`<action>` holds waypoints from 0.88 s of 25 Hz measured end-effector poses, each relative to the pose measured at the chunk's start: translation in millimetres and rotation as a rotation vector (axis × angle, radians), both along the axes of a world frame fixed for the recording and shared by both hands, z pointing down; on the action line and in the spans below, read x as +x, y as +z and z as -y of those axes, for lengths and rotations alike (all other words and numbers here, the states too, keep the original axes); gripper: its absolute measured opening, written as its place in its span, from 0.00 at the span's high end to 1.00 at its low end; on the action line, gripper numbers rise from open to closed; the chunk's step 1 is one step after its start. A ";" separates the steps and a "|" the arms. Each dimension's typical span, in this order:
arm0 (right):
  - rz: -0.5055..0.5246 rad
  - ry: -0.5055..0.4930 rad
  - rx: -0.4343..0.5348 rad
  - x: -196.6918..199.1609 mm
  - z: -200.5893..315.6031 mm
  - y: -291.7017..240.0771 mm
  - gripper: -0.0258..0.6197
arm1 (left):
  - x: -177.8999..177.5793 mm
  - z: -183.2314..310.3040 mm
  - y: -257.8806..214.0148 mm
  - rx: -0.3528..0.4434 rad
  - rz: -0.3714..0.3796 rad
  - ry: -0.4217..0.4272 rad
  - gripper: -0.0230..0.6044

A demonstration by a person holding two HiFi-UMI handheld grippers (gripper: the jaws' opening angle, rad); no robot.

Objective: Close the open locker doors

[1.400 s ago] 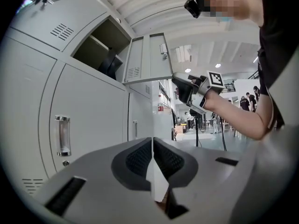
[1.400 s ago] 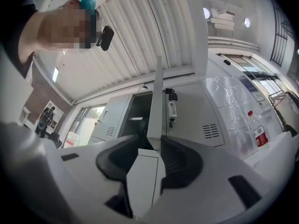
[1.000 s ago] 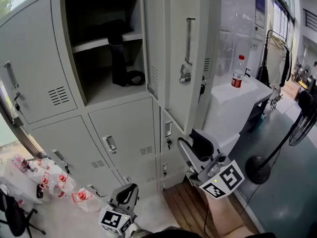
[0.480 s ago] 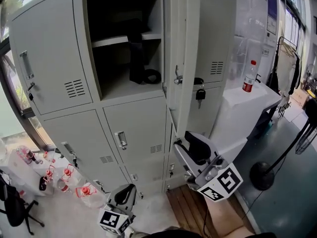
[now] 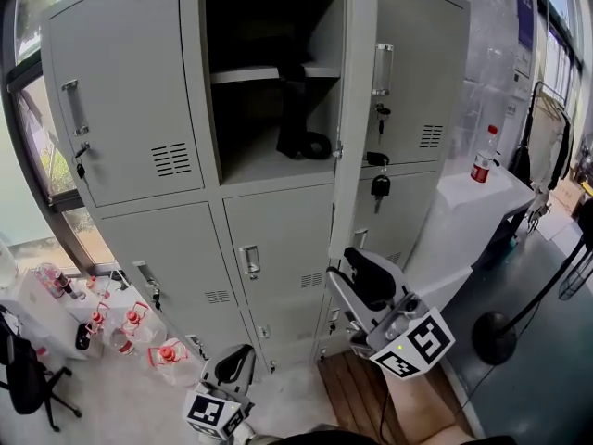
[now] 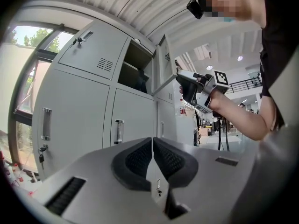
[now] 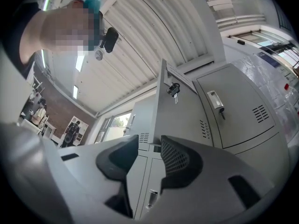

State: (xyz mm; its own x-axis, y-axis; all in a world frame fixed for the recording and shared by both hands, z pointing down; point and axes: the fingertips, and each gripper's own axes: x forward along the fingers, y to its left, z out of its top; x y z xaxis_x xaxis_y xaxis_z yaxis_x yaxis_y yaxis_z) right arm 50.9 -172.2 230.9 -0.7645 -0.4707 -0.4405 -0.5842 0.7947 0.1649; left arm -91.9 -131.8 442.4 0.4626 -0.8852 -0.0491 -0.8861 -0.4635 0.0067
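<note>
A bank of grey lockers (image 5: 278,248) fills the head view. The upper middle locker (image 5: 273,72) stands open, with a shelf and a black item (image 5: 298,128) hanging inside. Its door (image 5: 357,109) sticks out towards me, seen edge-on. My right gripper (image 5: 357,281) is below that door and apart from it, open and empty. In the right gripper view the door (image 7: 180,111) rises just beyond the open gripper (image 7: 149,160). My left gripper (image 5: 236,364) hangs low before the bottom lockers, shut and empty. In the left gripper view its pads (image 6: 140,158) meet.
A white table (image 5: 463,202) with a red-capped bottle (image 5: 482,165) stands right of the lockers. Several bottles (image 5: 130,327) lie on the floor at the left by a window. A fan stand (image 5: 496,336) and a black chair (image 5: 23,378) flank the floor.
The head view has swung to face the lockers more squarely. The open door showed its outer face a second ago and is edge-on now. Both grippers keep their places in the view.
</note>
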 end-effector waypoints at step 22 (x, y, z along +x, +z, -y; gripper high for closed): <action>-0.026 0.034 -0.032 -107.4 36.3 3.1 0.74 | -109.8 20.7 16.9 -0.042 -0.029 0.008 0.93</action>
